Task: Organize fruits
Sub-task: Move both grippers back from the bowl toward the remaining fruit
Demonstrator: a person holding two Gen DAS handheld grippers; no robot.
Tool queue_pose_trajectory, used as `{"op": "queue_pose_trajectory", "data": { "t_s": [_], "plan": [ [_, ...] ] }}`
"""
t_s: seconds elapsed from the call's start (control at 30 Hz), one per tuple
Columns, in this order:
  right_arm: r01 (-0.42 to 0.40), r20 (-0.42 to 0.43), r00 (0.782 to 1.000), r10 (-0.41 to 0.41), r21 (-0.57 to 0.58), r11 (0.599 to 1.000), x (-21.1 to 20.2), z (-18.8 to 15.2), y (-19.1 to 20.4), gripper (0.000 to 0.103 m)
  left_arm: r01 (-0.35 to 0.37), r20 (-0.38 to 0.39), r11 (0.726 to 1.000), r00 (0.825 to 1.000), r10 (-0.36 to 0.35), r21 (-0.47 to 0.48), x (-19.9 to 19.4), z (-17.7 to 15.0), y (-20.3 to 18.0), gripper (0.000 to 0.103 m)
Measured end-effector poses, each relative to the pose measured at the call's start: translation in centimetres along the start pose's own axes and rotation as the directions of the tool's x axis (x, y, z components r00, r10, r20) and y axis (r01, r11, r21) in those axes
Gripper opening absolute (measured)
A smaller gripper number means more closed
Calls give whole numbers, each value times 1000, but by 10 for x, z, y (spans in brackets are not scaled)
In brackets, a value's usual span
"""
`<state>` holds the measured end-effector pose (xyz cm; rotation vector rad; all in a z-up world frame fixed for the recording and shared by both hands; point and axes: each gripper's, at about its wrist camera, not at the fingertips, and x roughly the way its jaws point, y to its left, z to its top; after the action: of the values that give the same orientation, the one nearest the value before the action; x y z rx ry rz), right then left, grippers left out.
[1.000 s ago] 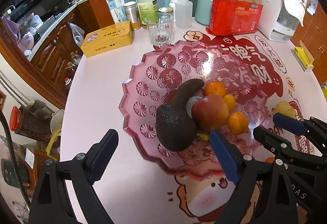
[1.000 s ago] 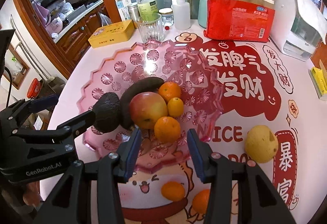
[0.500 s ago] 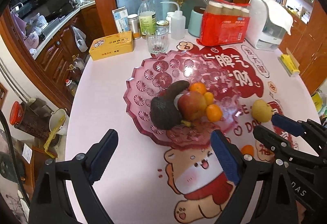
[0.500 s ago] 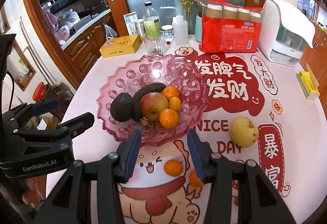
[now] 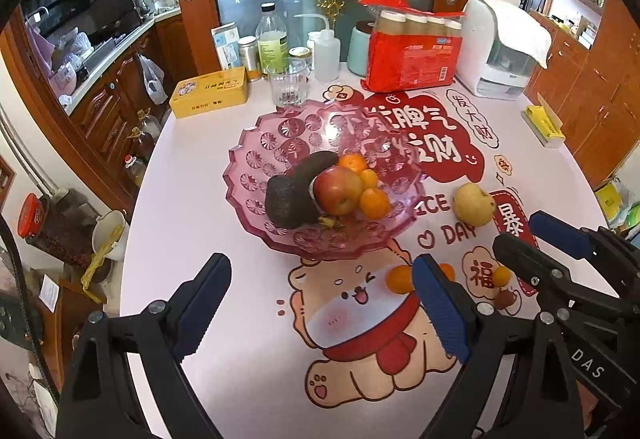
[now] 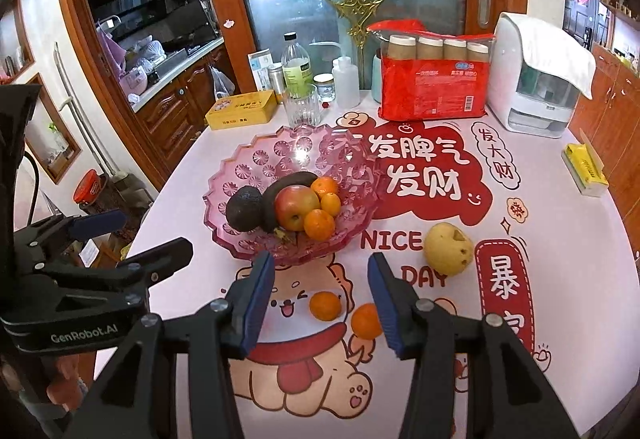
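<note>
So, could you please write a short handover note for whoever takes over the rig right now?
Left gripper: open, empty, above the table.
Right gripper: open, empty; its jaws have just been opening a little.
Done: the bowl holds an avocado, a dark long fruit, an apple and three oranges.
Left: a pear and two oranges near the right gripper on the table; the left view shows two smaller fruits more.

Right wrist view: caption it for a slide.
Open right gripper above two small oranges; pink glass bowl of fruit beyond.
</note>
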<state>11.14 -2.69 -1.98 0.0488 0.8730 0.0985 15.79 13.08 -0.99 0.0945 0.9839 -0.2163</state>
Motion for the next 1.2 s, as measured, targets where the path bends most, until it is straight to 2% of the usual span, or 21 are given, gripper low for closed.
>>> {"op": "queue_pose_trajectory", "data": {
  "t_s": [0.37, 0.73, 0.97, 1.2],
  "plan": [
    [-13, 26, 1000, 14, -38, 999, -29, -2, -40, 49, -20, 26, 999, 999, 21, -31, -23, -1, -52, 91],
    [-21, 62, 998, 29, -114, 993, -55, 10, -103, 49, -61, 47, 995, 997, 65, -79, -32, 0, -116, 91],
    [-41, 60, 997, 49, -130, 991, -55, 22, -152, 49, -114, 33, 986, 992, 119, -119, -25, -2, -151, 91],
    [-15, 62, 998, 26, -179, 984, -48, 32, -188, 49, -155, 15, 975, 987, 160, -160, -23, 0, -169, 91]
  ]
}}
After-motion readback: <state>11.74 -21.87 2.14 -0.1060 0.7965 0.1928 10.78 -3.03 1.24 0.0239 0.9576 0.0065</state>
